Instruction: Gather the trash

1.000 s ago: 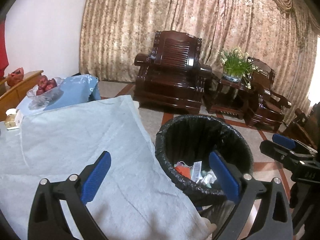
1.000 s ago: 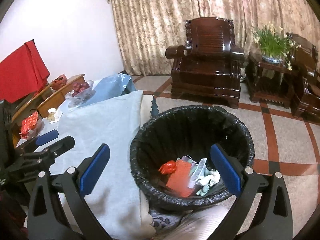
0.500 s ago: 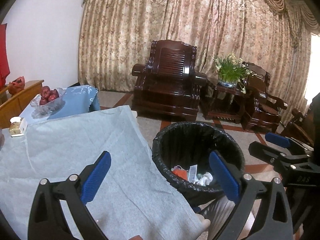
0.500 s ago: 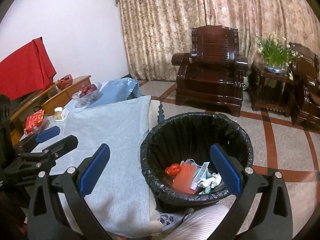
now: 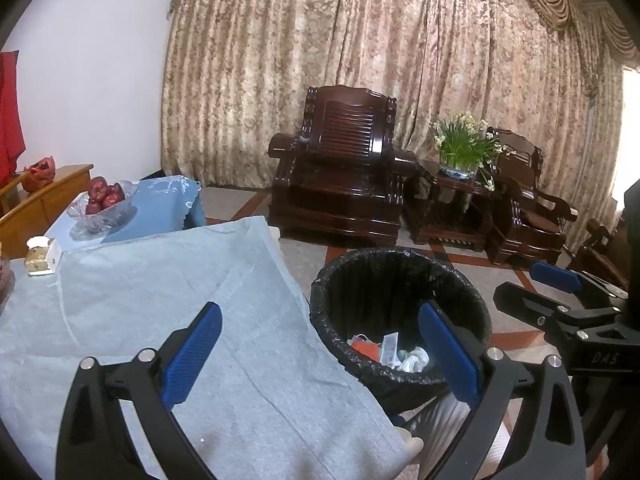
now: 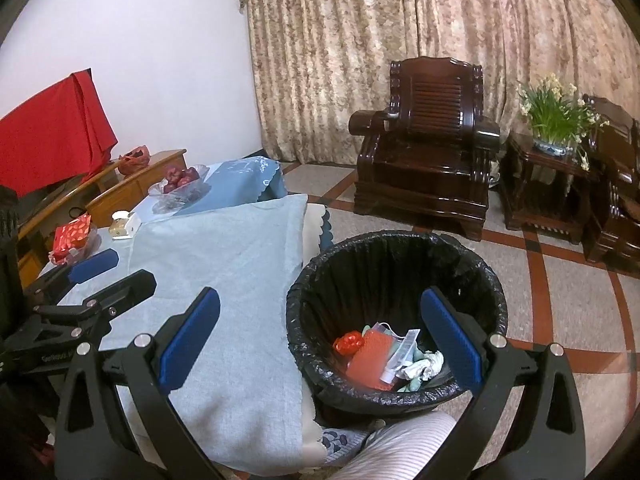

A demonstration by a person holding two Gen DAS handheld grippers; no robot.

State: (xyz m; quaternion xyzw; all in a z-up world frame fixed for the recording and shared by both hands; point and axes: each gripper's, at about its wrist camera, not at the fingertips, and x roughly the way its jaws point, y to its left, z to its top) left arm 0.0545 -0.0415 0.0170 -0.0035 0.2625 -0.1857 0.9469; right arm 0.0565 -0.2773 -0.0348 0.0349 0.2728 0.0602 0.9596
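Judging from the cloth-covered table (image 6: 224, 264), seemingly free of litter, with trash (image 6: 384, 354) already in the lined bin (image 6: 400, 248), both left gripper (image 5: 320, 352) and right gripper (image 6: 320, 344), fingers apart and empty, should scan the far clutter before reaching.

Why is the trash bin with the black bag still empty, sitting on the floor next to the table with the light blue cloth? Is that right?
Not quite. The trash bin isn't empty: the right wrist view shows trash at the bottom, including red pieces, a white wrapper and crumpled paper. The rest is right: it has a black bag and stands on the floor beside the table with the light blue cloth.
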